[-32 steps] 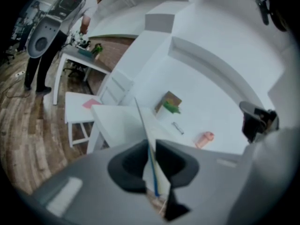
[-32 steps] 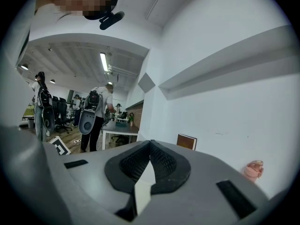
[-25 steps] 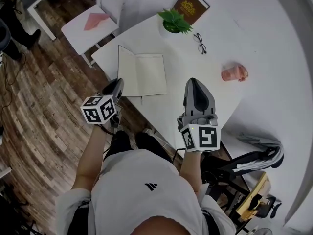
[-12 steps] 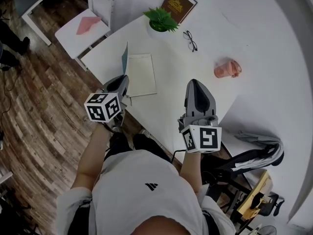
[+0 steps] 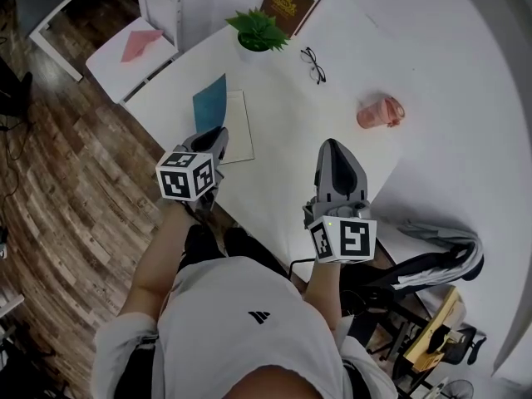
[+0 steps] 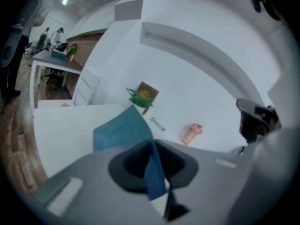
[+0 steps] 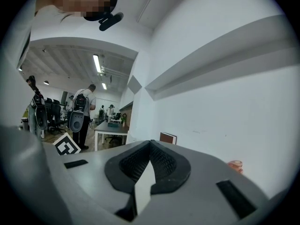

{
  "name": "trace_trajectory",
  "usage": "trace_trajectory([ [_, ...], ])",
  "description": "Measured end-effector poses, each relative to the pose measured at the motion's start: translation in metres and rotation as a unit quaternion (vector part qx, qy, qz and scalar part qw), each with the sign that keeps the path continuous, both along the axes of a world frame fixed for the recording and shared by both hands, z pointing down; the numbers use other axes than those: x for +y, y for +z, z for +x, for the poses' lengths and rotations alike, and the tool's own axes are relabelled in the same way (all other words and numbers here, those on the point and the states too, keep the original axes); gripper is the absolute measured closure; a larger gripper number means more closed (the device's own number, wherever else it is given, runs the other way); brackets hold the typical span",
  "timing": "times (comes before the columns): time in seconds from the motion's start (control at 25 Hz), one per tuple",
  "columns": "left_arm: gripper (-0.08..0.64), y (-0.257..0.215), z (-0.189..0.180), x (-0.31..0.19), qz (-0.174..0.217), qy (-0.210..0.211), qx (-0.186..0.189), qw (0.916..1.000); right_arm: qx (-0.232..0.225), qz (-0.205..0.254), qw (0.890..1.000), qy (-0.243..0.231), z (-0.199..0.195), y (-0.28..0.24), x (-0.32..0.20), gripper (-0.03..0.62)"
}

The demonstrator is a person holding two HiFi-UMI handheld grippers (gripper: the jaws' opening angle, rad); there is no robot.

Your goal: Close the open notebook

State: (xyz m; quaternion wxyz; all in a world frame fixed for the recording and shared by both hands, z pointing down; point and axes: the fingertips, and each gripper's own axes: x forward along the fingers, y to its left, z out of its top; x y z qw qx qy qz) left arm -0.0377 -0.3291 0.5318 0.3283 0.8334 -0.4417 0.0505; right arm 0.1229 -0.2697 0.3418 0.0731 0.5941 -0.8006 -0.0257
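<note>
L gripper [image 5: 214, 138]: jaws nearly together, pinching the near edge of the notebook's blue cover [image 6: 119, 130]; the cover runs straight up between the pads; the jaws have just eased apart a touch, cover between them all the same, so the hold looks light.

Just ahead of its tips the cover stands raised off the table [image 5: 283, 131], blue outer face showing, leaning over the white page [image 5: 238, 127] that lies flat just right of the tips; judged abt halfway or more through the close, not down yet.

R gripper [image 7: 150, 149]: jaws shut together, nothing in them; held well right of the L one, above the near table edge, not touching the notebook.

Further out past the L tips: plant [image 5: 258, 27], glasses [image 5: 312, 63], brown book [image 5: 288, 2]; pink cup [image 5: 379, 110] ahead of the R gripper, well apart from the notebook.

Risks, as I judge them: a slack pinch may let the thin cover slip out & flop back open; nothing pins the lower page, so a sideways pull could drag the whole notebook, which lies near the table edge by the L gripper, w/ floor below; swinging too fast could bend or crease the cover at the pinch.
</note>
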Motion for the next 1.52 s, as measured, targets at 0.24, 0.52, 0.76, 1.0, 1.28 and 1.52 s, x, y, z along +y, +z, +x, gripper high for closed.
trace_trajectory([
  [0.24,0.511,0.023,0.03,-0.006,-0.021,0.013,-0.021,0.9995,0.001,-0.003,1.0,0.022,0.034,0.002,0.006,0.594],
  [0.52,0.497,0.054,0.057,-0.012,-0.047,0.017,-0.065,0.9966,0.0,-0.013,0.999,0.038,0.069,0.008,0.007,0.594],
  [0.76,0.477,0.077,0.067,-0.014,-0.069,0.01,-0.093,0.9932,-0.007,-0.021,0.999,0.036,0.086,0.016,0.005,0.594],
  [1.0,0.434,0.09,0.078,-0.014,-0.089,0.022,-0.137,0.9863,-0.016,-0.026,0.999,0.038,0.1,0.022,0.002,0.594],
  [1.28,0.37,0.095,0.088,-0.011,-0.103,0.046,-0.148,0.9824,-0.022,-0.029,0.998,0.044,0.111,0.027,0.004,0.594],
  [1.52,0.54,0.103,0.079,-0.012,-0.115,0.032,-0.194,0.9737,-0.027,-0.03,0.998,0.045,0.113,0.029,0.002,0.594],
])
